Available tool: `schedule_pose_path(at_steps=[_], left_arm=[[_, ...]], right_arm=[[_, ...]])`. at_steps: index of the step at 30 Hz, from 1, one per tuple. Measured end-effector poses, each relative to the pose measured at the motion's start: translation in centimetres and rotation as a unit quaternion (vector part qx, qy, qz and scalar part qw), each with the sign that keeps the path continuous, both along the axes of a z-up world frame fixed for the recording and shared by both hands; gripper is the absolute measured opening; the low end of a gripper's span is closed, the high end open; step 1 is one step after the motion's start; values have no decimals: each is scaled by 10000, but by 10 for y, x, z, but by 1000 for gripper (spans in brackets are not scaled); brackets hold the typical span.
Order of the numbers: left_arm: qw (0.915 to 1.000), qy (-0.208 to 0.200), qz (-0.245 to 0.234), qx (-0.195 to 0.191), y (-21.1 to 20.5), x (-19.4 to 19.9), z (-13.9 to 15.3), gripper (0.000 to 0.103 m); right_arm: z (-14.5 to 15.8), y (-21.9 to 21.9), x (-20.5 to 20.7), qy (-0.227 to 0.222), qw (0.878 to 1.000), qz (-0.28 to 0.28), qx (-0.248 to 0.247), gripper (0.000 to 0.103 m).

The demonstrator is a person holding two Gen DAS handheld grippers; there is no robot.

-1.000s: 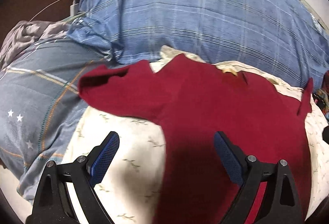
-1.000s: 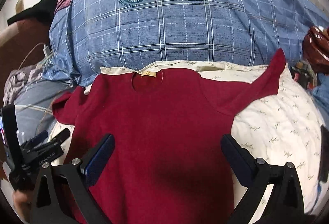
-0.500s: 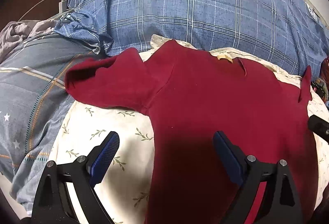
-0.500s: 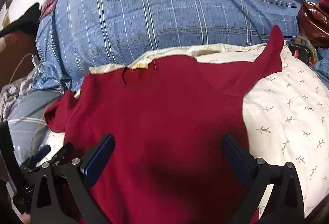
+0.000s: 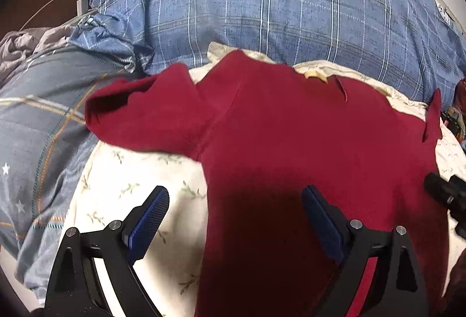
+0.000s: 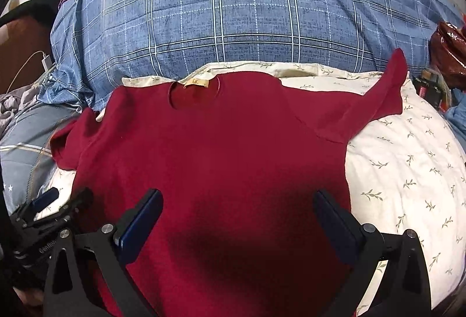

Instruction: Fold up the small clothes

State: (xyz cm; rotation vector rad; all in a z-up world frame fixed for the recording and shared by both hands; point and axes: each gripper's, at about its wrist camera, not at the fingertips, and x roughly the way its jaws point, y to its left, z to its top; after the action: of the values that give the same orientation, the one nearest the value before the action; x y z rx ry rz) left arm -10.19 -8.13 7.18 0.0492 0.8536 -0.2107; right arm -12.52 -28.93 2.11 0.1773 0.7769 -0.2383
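Note:
A dark red long-sleeved top (image 5: 291, 142) lies spread flat on a cream leaf-print sheet (image 5: 122, 189), neck and tan label (image 6: 196, 82) at the far side. Its left sleeve (image 5: 139, 116) lies bunched at the left. Its right sleeve (image 6: 378, 101) stretches out to the far right. My left gripper (image 5: 234, 212) is open and empty above the top's left edge. My right gripper (image 6: 237, 218) is open and empty above the middle of the top's body. The left gripper also shows in the right wrist view (image 6: 46, 209) at the lower left.
A big blue plaid duvet (image 6: 247, 11) is heaped just behind the top. A grey-blue blanket (image 5: 38, 136) lies at the left. A white charger and cable (image 5: 81, 1) sit at the far left. A dark red bag (image 6: 448, 52) and small items lie at the far right.
Both grippers have moved forward over the top, which now fills more of each view. The top lies as before. Both grippers stay open.

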Motion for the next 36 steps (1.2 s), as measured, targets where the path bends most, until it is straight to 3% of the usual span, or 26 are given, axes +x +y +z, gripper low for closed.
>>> schedule_pose_path(at_steps=[8, 13, 16, 21, 36], left_arm=[[9991, -246, -286, 189, -25, 19, 15, 93], [9991, -260, -344, -39, -27, 19, -5, 92], [9982, -138, -579, 49, -30, 21, -14, 92], [9964, -349, -747, 214, -30, 18, -13, 92], [9994, -294, -182, 88, -11, 40, -15, 92]], right_arm=[[0, -5, 8, 32, 9999, -117, 72, 103], [-5, -3, 17, 49, 9999, -110, -18, 103], [-10, -1, 24, 104, 9999, -90, 40, 102], [-14, -1, 29, -9, 9996, -170, 231, 102], [-17, 5, 35, 126, 9994, -8, 336, 101]])
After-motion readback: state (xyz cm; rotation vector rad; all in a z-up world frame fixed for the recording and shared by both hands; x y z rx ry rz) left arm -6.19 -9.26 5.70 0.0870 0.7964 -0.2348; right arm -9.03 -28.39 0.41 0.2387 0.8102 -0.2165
